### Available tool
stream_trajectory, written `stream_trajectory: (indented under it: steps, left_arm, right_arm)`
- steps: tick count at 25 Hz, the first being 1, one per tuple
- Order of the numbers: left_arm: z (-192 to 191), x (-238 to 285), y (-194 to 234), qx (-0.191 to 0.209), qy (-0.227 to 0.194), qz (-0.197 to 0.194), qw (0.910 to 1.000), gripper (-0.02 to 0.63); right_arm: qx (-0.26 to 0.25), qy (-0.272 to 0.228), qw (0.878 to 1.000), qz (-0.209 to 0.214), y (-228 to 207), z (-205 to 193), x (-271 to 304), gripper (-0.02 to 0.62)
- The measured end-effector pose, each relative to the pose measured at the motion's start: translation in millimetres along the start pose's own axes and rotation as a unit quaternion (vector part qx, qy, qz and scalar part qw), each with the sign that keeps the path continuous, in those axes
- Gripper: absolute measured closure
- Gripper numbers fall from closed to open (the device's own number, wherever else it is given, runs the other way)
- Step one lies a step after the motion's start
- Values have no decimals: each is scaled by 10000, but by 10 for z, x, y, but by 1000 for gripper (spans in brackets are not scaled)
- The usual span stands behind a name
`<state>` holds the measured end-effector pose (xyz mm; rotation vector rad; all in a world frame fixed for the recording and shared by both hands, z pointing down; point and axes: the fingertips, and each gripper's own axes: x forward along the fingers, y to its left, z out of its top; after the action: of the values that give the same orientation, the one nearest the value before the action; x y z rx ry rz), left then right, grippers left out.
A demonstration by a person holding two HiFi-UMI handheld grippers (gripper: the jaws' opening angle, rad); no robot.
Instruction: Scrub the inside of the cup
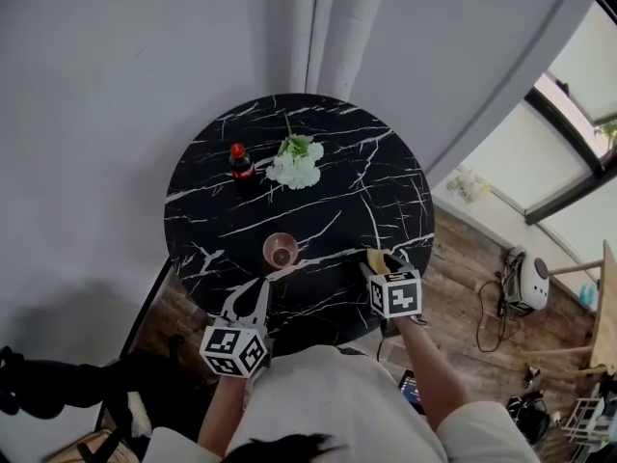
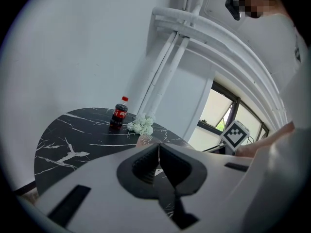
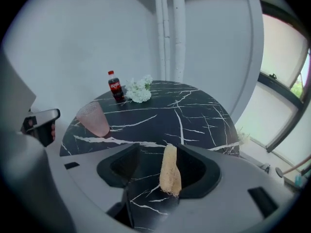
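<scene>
— Now, your cup (image 1: 281, 250) stands upright on the table (image 1: 366, 181), near its front edge, mouth up. It's to the left of your right tool (image 1: 386, 263) and just ahead of your left tool (image 1: 253, 295), so the left is the nearer of the two.

— Agreed, and your left tool has its jaws pressed together with nothing between them. I'd judge you'll have to part them to steady the cup.

— Your right tool stands wide apart. The loofah (image 3: 170, 171) lies between its jaws, long axis running the way the tool points, over towards the right-hand jaw, and nothing is squeezing it.

— So the move turns on this: the loofah is well to the right of the cup, and you'd need to stand it on end to get it into the mouth.

— What you can't settle from here is whether the loofah leans on that jaw's pad or only lies on the table.

— Also, the left gripper view shows just the cup's rim above the tool, and the cup's inside is too small to read in any view
</scene>
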<state>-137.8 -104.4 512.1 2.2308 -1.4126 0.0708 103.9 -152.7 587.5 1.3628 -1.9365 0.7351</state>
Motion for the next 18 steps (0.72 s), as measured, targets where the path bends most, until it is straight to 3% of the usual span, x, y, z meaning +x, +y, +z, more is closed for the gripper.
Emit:
stream_trajectory:
  steps: [6, 13, 18]
  left_arm:
    - [127, 90, -29, 138, -72, 59, 9999, 594]
    - [198, 157, -123, 273, -87, -27, 9996, 594]
    - [196, 161, -181, 344, -79, -58, 9994, 594]
  right_arm:
    - [0, -432, 9991, -16, -40, 185, -266, 379]
    - [67, -685, 9972, 299, 168, 215, -519, 379]
    - [90, -1322, 9911, 150, 196, 368, -718, 388]
